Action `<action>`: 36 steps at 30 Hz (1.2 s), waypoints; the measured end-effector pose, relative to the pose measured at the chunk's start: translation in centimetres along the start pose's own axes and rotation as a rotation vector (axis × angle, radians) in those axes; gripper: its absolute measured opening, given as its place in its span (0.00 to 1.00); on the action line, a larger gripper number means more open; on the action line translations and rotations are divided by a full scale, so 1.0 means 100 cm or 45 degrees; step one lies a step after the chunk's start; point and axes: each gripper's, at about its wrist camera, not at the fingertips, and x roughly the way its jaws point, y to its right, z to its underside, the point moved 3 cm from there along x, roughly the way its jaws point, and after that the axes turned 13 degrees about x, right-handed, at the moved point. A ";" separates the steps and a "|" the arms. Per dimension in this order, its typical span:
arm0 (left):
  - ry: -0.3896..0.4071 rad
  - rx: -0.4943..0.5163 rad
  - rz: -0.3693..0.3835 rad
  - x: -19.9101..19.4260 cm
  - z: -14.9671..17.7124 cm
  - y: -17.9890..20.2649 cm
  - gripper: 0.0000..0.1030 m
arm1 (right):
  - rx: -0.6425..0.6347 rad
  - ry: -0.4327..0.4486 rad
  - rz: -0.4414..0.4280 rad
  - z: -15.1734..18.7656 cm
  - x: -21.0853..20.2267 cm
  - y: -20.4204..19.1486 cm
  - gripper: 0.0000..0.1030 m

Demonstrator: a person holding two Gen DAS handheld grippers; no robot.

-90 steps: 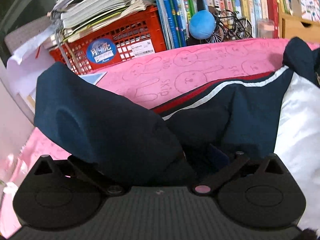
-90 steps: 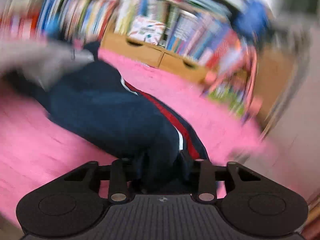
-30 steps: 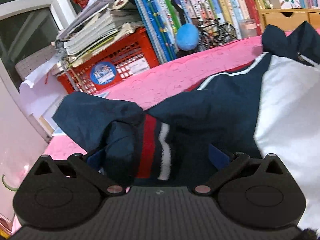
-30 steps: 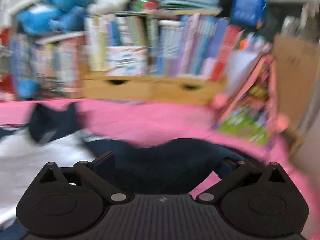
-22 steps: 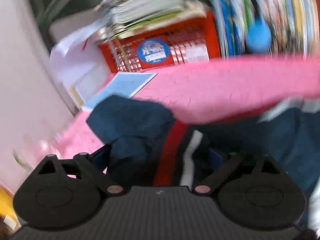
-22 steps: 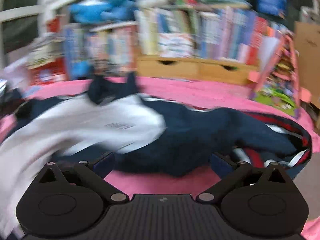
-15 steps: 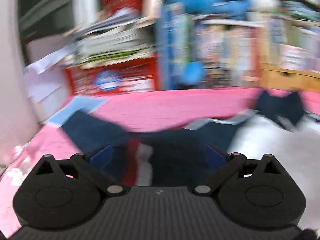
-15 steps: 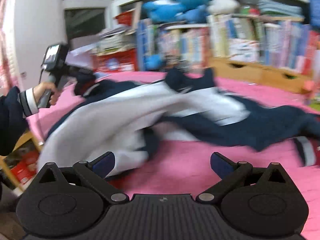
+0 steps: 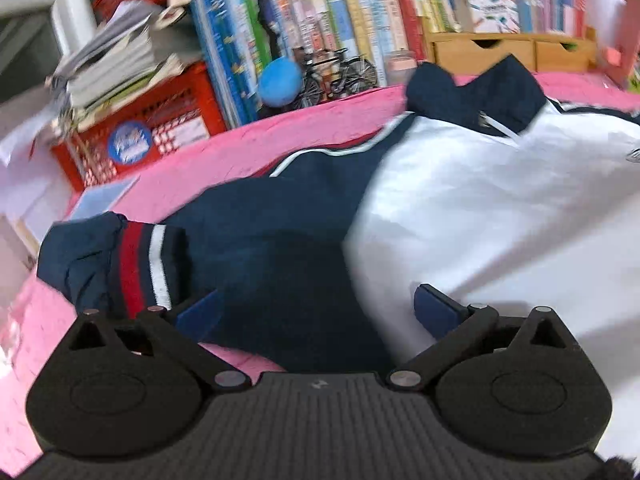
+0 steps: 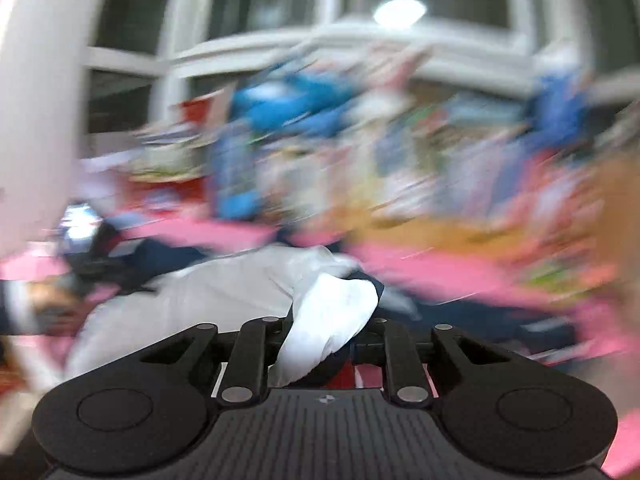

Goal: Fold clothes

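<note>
A navy and white jacket (image 9: 460, 208) lies spread on the pink cloth (image 9: 240, 148). Its navy collar (image 9: 476, 92) points to the back. A sleeve with a red and white striped cuff (image 9: 140, 268) lies at the left. My left gripper (image 9: 316, 312) is open just above the navy sleeve, holding nothing. In the blurred right wrist view, my right gripper (image 10: 324, 344) is shut on a fold of the jacket's white fabric (image 10: 332, 324) and lifts it. The rest of the jacket (image 10: 208, 292) trails off to the left.
A red crate (image 9: 148, 128) stacked with papers stands at the back left. Books (image 9: 320, 24), a blue ball (image 9: 280, 84), a small model bicycle (image 9: 340, 76) and wooden drawers (image 9: 508, 50) line the back edge. A blue sheet (image 9: 104, 196) lies near the crate.
My left gripper let go of the striped cuff and opened, and the sleeve now lies flat. My right gripper, open half a second ago, has shut on the white fabric and swung up.
</note>
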 end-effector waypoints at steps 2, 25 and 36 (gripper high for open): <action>0.016 0.015 -0.003 -0.003 0.003 0.001 1.00 | -0.011 -0.064 0.069 -0.005 -0.023 0.014 0.29; -0.260 -0.200 -0.329 0.072 0.000 -0.120 1.00 | -0.114 -0.513 -0.169 -0.063 0.214 0.006 0.96; -0.110 -0.531 0.038 0.001 0.029 -0.114 1.00 | 0.069 -0.653 -0.045 -0.055 0.419 -0.001 1.00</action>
